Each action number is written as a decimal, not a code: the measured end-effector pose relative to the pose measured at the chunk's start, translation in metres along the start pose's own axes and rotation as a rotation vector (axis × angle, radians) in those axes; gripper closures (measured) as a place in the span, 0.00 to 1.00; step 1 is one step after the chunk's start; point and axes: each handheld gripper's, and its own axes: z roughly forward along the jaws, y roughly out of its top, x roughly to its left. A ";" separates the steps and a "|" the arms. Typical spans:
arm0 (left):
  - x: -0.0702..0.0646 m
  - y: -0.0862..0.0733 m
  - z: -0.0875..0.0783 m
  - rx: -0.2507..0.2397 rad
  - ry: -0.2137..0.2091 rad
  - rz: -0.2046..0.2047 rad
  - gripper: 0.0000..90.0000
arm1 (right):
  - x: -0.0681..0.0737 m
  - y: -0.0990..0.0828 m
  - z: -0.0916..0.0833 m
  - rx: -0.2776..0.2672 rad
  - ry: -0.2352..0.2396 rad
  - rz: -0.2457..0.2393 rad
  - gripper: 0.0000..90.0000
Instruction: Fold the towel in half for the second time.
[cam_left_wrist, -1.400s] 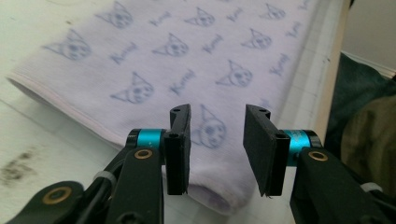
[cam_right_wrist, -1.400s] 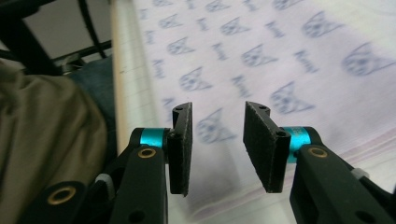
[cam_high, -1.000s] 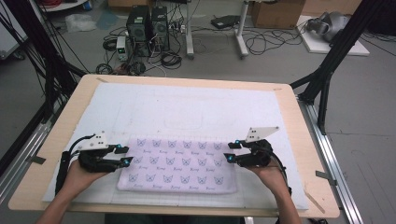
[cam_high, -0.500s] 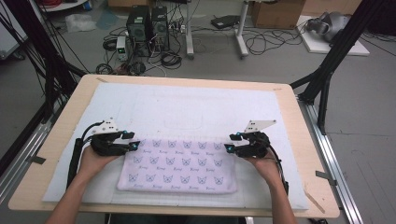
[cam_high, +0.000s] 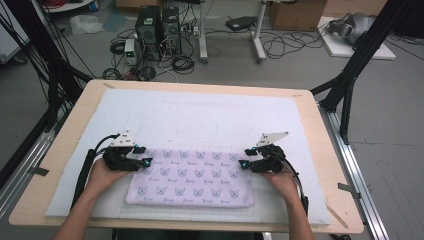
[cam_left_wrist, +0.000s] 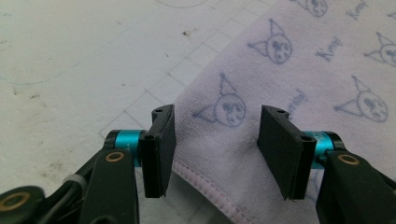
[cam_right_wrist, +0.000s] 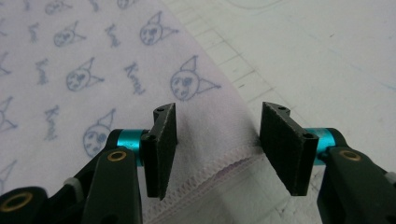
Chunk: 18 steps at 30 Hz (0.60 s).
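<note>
The towel (cam_high: 192, 176) lay flat on the white mat (cam_high: 210, 115), on the near half of the desk (cam_high: 325, 150), its cat print facing up. It looked folded already into a long rectangle, so some of the folding seemed done; a further fold, or lifting the towel away, probably remained.

The left claw (cam_high: 146, 160) sat at the towel's far left corner and the right claw (cam_high: 243, 163) at its far right corner. In the left gripper view the left claw (cam_left_wrist: 215, 140) was spread, its jaws having just been opening, with the towel's corner (cam_left_wrist: 219, 154) lying between them but not pinched. In the right gripper view the right claw (cam_right_wrist: 217, 140) was likewise spread, after opening a little, straddling the hemmed corner (cam_right_wrist: 210, 149) without pressing it. Neither claw held anything.

The towel's hem ran clean along both short sides, so each corner stood free to be taken again. Beyond the towel the mat lay bare to the desk's far edge, giving ample room to carry the cloth forward. On the near side, the towel's long edge lay close to the mat's border, leaving little slack there.
</note>
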 end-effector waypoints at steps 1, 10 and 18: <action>0.000 0.000 0.000 -0.001 -0.003 -0.003 0.51 | 0.002 0.000 0.002 0.020 -0.006 -0.011 0.51; 0.006 -0.007 -0.007 -0.035 0.052 -0.045 0.45 | 0.005 0.001 0.003 0.029 -0.026 -0.028 0.49; 0.011 -0.008 -0.001 -0.033 0.064 -0.061 0.46 | -0.001 -0.002 0.003 0.024 -0.038 0.001 0.46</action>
